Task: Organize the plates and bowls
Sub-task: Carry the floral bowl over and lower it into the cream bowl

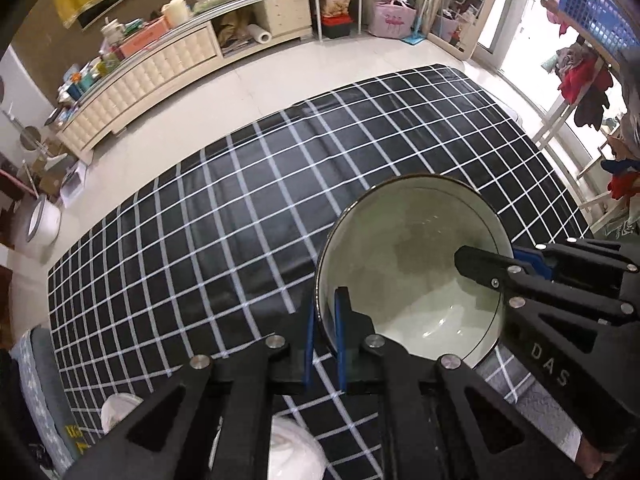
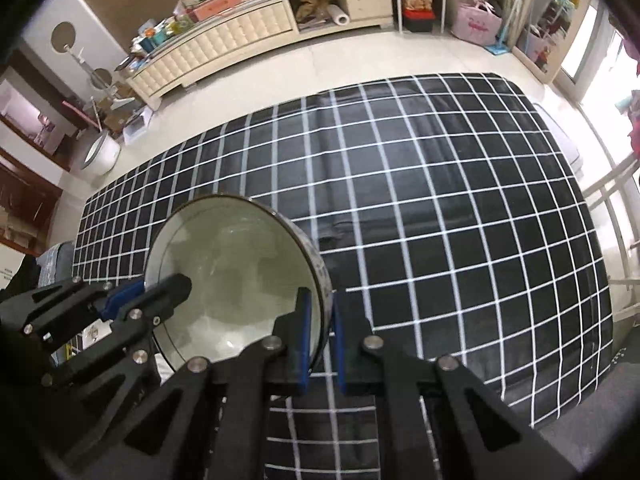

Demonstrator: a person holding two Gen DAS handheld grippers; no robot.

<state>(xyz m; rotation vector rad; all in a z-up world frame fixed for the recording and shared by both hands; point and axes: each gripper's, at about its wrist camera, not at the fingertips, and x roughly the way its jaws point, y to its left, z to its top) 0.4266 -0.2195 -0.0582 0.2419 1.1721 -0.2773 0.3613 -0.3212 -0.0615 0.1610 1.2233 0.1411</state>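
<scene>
Currently both grippers are pinching one bowl by opposite sides of its rim, above the black checked cloth [image 1: 240,208]. Left gripper [image 1: 325,338] is clamped with one blue pad inside and one outside the wall; right gripper [image 2: 320,334] is clamped the same way on the far side. The bowl [image 1: 412,264] is pale green inside with a dark rim, appears empty, and seems tilted toward the cameras; whether its base is touching the cloth cannot be told

Judgement on doing the step well: both grips are sitting on a thin glazed edge, so the two hands should be moving together, level and at matched height. Any twist between them is likely to lever the rim out of one pair of pads. Setting down, base first, before either grip is loosened

View differences: left wrist view is showing white rounded objects [image 1: 296,452] at the near edge under the gripper, possibly more crockery, too cropped to name; the right wrist view is not showing them. Right wrist view is showing the bowl's dark outer wall [image 2: 320,268] more fully
</scene>
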